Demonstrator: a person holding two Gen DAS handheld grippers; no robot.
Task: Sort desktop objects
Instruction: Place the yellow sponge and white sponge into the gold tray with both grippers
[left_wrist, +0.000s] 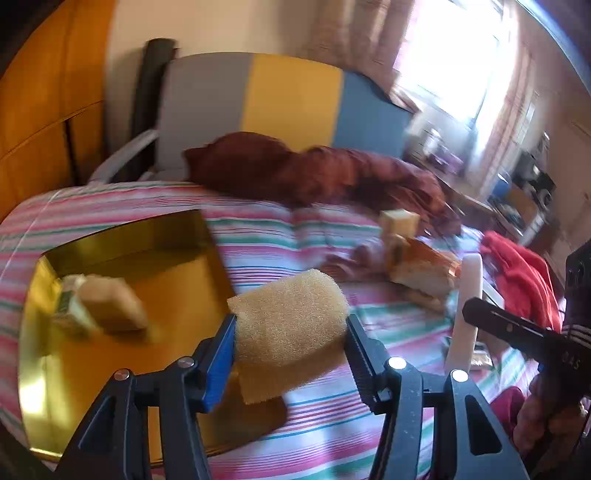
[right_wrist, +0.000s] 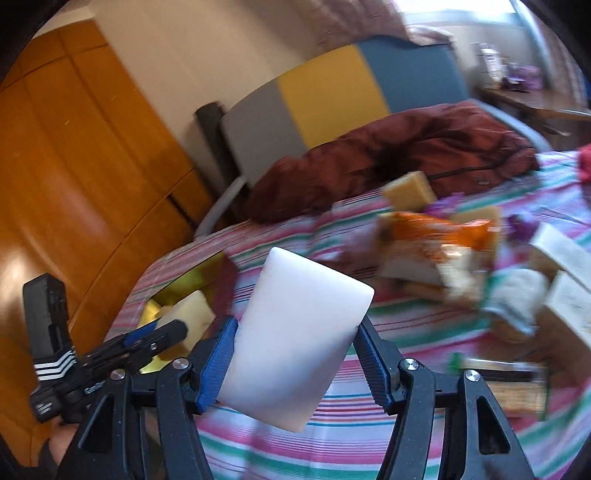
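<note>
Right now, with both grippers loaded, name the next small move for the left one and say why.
Probably carry the sponge a little further left until it hangs over the gold tray, then open. The left gripper is shut on the sponge beside the tray's right edge, above the striped cover, and two sponges already lie in the tray.

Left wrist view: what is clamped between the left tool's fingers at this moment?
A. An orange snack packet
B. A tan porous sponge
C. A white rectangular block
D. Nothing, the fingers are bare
B. In the left wrist view the left tool has both fingers pressed against a tan sponge, held above the striped cover beside the gold tray; the white block sits in the right tool instead.
</note>
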